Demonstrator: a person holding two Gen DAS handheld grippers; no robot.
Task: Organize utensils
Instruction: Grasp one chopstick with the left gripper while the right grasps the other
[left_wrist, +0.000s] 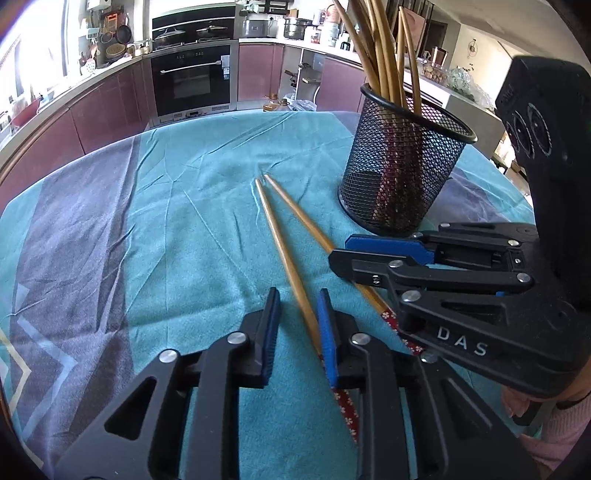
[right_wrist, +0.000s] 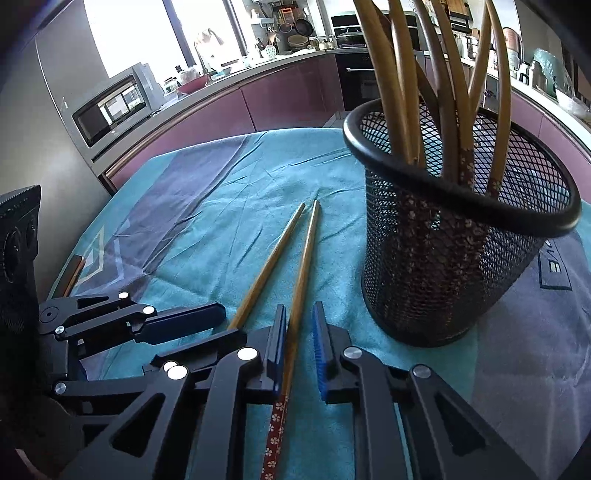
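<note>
Two wooden chopsticks with red flowered ends lie side by side on the teal cloth. My left gripper (left_wrist: 297, 302) is open, its jaws on either side of the left chopstick (left_wrist: 284, 254). My right gripper (right_wrist: 299, 319) is open around the right chopstick (right_wrist: 301, 280); it also shows in the left wrist view (left_wrist: 338, 251) over the right chopstick (left_wrist: 303, 218). The left chopstick (right_wrist: 266, 273) and left gripper (right_wrist: 231, 321) show in the right wrist view. A black mesh cup (left_wrist: 402, 173) holding several chopsticks stands just beyond, also in the right wrist view (right_wrist: 454, 240).
The table is covered by a teal and purple cloth (left_wrist: 147, 206). Kitchen counters and an oven (left_wrist: 192, 81) lie beyond the table's far edge. A microwave (right_wrist: 110, 107) stands to the left in the right wrist view.
</note>
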